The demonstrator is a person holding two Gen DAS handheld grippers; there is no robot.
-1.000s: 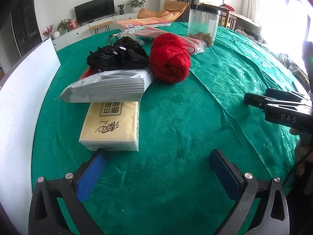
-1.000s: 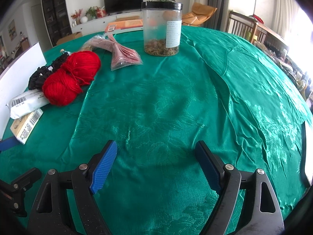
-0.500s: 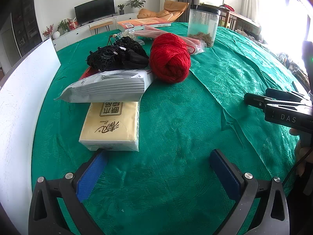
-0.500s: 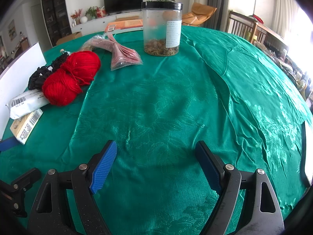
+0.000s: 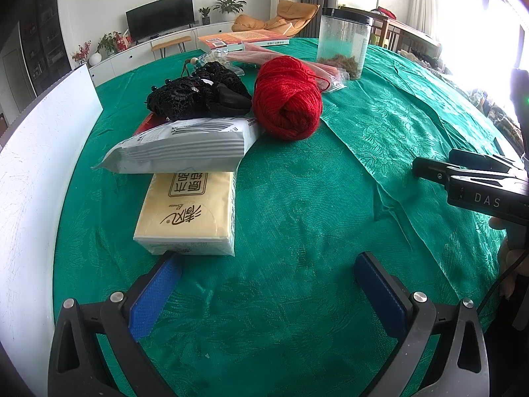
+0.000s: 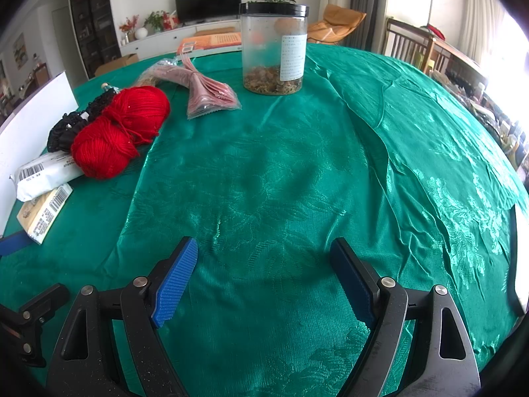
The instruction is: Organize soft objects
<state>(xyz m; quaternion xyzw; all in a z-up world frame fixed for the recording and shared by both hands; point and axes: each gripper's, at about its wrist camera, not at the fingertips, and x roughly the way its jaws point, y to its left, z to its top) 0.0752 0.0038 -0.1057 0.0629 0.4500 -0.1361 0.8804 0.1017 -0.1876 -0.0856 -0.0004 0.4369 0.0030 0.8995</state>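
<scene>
Glossy patterned green tablecloth (image 6: pixel 297 182), fuzzy red yarn (image 5: pixel 287 99) — woolly, matt, clear plastic jar (image 6: pixel 273 49)

Both grippers — left gripper (image 5: pixel 264 276), right gripper (image 6: pixel 264 264) — agape (low).

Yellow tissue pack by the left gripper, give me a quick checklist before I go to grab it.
1. Left gripper open and empty: ok.
2. Yellow tissue pack centred between the jaws: not ok, it lies ahead of the left finger only.
3. Pack free to lift: not ok, the white packet overlaps its far end.
4. Red yarn out of the way: ok.
5. Right gripper open, empty, away from the pack: ok.
6. Pack's weight: cannot tell.
</scene>
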